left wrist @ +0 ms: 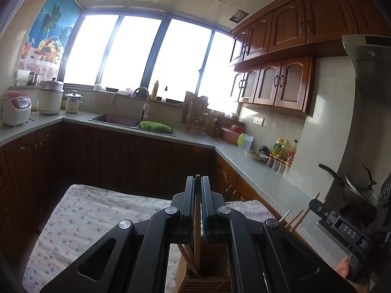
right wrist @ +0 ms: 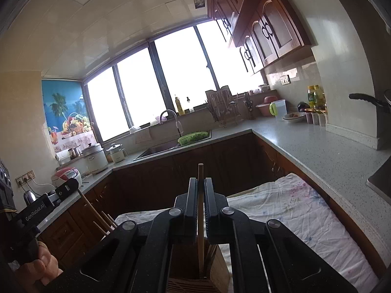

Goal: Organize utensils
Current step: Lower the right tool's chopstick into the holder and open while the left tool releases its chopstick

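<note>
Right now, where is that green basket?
The green basket sits at the right end of the sink, under the tap, on the far counter below the window; both views show it.

Blown-out window (left wrist: pixel 136 51) backlight, fisheye warp

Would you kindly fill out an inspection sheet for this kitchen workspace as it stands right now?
Surface: a cloth-covered table, white with small coloured dots, rumpled.
Job's things: a wooden utensil holder below the grippers with chopsticks standing in it.
Grippers: the left gripper is shut on a wooden chopstick; the right gripper is shut on another chopstick; both sticks reach down into the holder.
Clutter: on the countertop a rice cooker, pots, a green basket at the sink, a dish rack, bottles.
Cables: one white cord at the wall socket.
Surroundings: large bright window, wooden cabinets.
</note>
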### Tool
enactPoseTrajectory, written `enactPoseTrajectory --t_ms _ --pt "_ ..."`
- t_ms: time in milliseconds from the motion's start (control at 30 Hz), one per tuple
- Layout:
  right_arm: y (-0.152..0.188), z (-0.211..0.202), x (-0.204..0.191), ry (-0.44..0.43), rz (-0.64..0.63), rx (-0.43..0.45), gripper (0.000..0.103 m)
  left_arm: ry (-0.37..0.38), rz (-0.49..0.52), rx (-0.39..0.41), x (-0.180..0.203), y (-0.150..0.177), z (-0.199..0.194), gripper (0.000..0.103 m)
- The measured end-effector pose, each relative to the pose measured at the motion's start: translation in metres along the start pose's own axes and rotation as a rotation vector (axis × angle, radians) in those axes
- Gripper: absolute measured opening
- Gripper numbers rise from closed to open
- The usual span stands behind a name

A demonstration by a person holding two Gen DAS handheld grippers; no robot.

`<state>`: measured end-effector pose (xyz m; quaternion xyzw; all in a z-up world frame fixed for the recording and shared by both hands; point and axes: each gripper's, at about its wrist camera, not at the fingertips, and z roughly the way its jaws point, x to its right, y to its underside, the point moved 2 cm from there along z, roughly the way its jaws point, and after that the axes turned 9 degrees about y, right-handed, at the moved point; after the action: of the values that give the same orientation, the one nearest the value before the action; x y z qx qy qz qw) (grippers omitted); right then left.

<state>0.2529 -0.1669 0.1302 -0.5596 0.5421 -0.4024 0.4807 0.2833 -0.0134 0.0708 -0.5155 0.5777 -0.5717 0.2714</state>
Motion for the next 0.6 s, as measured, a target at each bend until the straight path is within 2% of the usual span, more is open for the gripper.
enactPoseTrajectory --t_ms 233,400,600 --pt "0.027 0.016 0.004 0.015 -0.01 -0.095 0.005 -0.009 -0.013 -0.076 -0.007 0.008 0.016 0.003" --pt "0.032 0.018 0.007 0.028 -0.01 -0.109 0.005 -0.005 -0.007 -0.073 -0.014 0.0 0.003 0.003" --pt "0.031 0.02 0.008 0.026 -0.006 -0.119 0.005 -0.008 -0.008 -0.081 -0.016 -0.001 0.006 0.003"
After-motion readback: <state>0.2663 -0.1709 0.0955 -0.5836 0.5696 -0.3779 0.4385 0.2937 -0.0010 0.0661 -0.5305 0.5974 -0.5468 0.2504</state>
